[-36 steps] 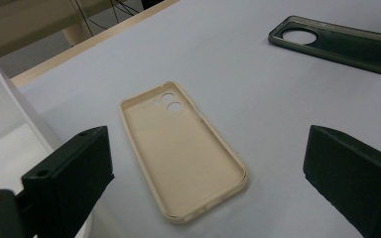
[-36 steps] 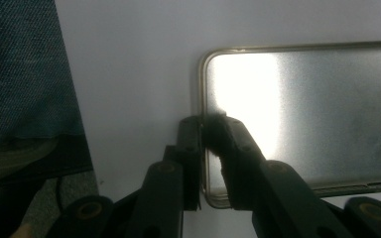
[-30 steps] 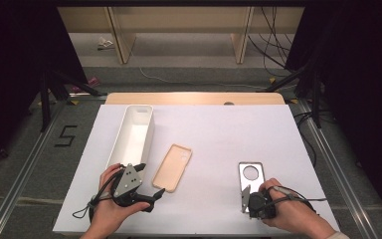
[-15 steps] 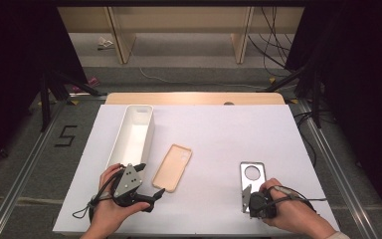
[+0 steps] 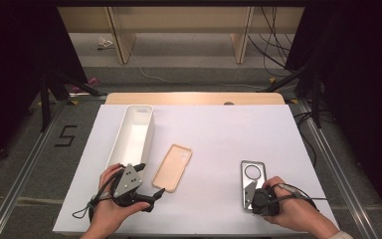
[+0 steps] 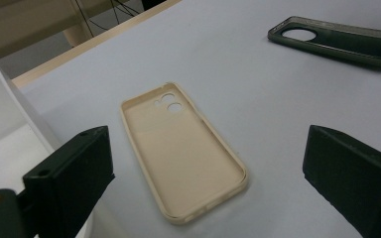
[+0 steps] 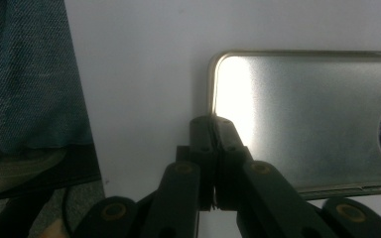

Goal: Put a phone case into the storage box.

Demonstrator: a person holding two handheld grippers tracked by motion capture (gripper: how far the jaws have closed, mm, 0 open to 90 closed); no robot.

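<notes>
Two phone cases lie on the worktop. The clear case point(image 5: 252, 181), glossy with a thin metallic rim, rounded corners and a round camera opening, lies flat near the front right edge of the worktop. The right hand-held gripper point(image 7: 212, 130) is clenched on the case's near short edge, jaws pressed together on the rim; they have just been closing there. The beige case point(image 5: 172, 167) is matt and soft-looking, lying open side up with a raised lip and two small camera holes, near the middle front and well apart from the clear one. The left hand-held gripper point(image 6: 206, 163) is released, its two black jaws standing wide to either side of the beige case without touching it. One long white tray point(image 5: 121, 147), a smooth-walled rectangle, sits just left of the beige case. The worktop point(image 5: 219, 129) is a plain white sheet over a pale wooden board. Around it lie grey floor, dark stands, trailing cables and light wooden shelving at the back.
</notes>
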